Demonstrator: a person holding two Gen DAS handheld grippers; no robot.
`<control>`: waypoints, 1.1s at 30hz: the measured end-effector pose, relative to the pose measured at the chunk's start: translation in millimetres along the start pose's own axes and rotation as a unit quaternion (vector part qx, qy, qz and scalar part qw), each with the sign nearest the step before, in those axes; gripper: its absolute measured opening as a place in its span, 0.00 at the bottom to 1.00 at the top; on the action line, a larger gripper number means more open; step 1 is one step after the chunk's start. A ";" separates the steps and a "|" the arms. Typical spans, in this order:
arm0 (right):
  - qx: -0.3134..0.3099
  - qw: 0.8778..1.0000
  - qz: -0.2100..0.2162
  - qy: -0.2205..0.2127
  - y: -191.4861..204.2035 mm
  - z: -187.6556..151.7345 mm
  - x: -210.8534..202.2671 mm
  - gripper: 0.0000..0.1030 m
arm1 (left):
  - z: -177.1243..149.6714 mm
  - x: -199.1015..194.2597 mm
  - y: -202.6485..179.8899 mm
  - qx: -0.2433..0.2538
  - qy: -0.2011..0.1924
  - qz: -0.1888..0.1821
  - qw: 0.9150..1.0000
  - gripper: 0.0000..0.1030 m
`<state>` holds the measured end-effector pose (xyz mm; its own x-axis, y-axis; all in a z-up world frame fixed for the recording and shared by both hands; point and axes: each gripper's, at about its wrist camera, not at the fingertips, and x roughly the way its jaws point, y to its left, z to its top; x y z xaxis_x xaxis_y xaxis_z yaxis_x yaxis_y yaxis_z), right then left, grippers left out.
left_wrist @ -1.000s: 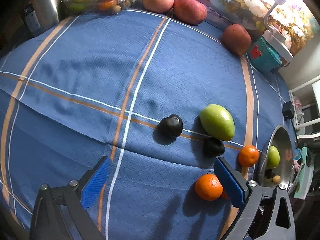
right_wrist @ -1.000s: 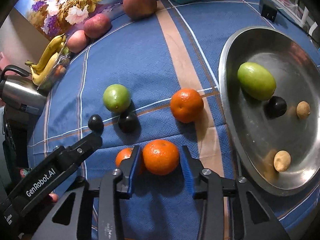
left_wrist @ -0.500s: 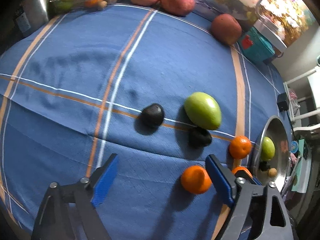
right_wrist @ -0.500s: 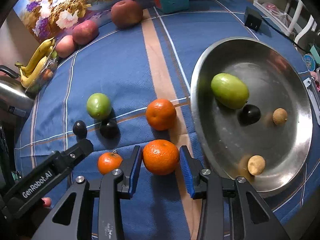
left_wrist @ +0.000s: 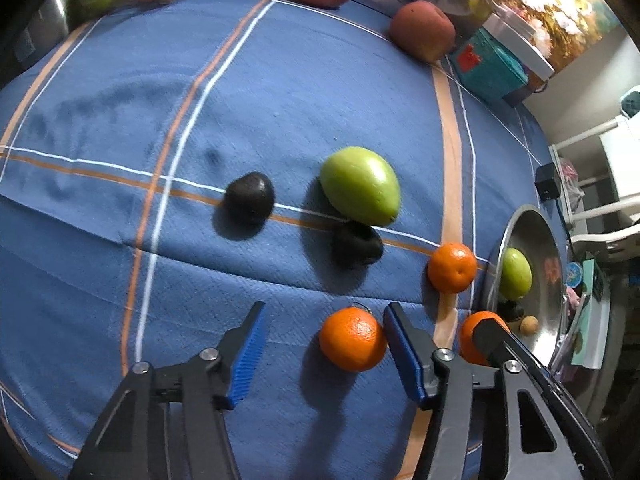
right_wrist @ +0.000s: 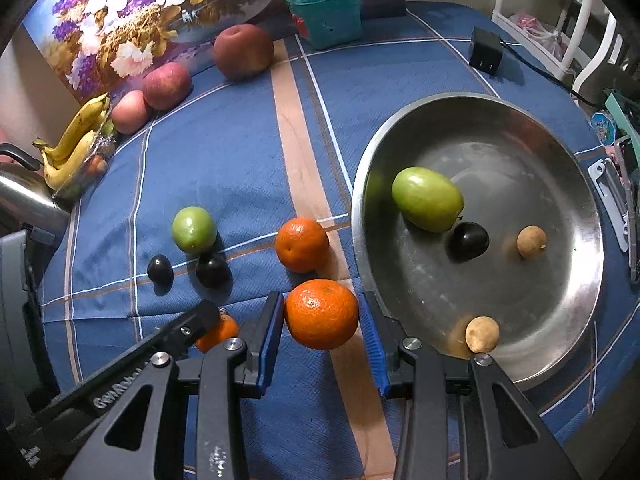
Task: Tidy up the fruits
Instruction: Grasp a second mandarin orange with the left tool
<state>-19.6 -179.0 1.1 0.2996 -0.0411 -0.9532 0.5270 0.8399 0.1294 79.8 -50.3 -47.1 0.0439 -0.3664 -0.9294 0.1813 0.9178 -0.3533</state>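
My right gripper (right_wrist: 322, 316) is shut on a large orange (right_wrist: 322, 314) and holds it above the cloth, just left of the steel bowl (right_wrist: 576, 168). The bowl holds a green fruit (right_wrist: 427, 199), a dark plum (right_wrist: 469, 241) and two small tan fruits (right_wrist: 531, 242). My left gripper (left_wrist: 325, 334) is open, its jaws on either side of a small orange (left_wrist: 353, 339) on the cloth. Another orange (left_wrist: 452, 268), a green fruit (left_wrist: 360, 185) and two dark plums (left_wrist: 249, 198) lie beyond.
Red apples (right_wrist: 166, 85), a brown fruit (right_wrist: 243, 56), bananas (right_wrist: 76, 140) and a teal box (right_wrist: 326, 14) line the far edge. A kettle (right_wrist: 24, 204) stands at left. A black adapter (right_wrist: 485, 55) lies behind the bowl.
My right gripper has lifted the large orange and carried it right, up to the bowl's rim. My left gripper has moved right, bringing its open jaws around the small orange.
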 end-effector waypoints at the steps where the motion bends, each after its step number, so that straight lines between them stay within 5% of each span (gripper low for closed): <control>1: 0.000 1.000 0.001 -0.001 -0.4 0.2 -0.6 0.39 | -0.7 1.0 -1.7 0.002 0.001 -0.003 1.000 0.57; 14: 0.011 1.000 0.007 -0.003 -10.9 0.6 -3.7 0.39 | -6.3 9.8 -12.6 0.018 0.011 -0.008 1.000 0.49; 19: 0.014 1.000 0.014 -0.001 -13.2 0.9 -4.2 0.39 | -7.6 12.3 -18.3 0.018 0.014 -0.022 1.000 0.37; 33: 0.016 0.999 0.030 -0.003 -18.4 3.6 -9.0 0.39 | -7.1 -9.3 -12.3 0.008 -0.022 -0.009 1.000 0.37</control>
<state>-29.1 -196.0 8.2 0.3352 0.0056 -0.9421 0.5335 0.8231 0.1947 70.1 -57.1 -34.9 0.0829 -0.3896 -0.9172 0.1990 0.9084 -0.3678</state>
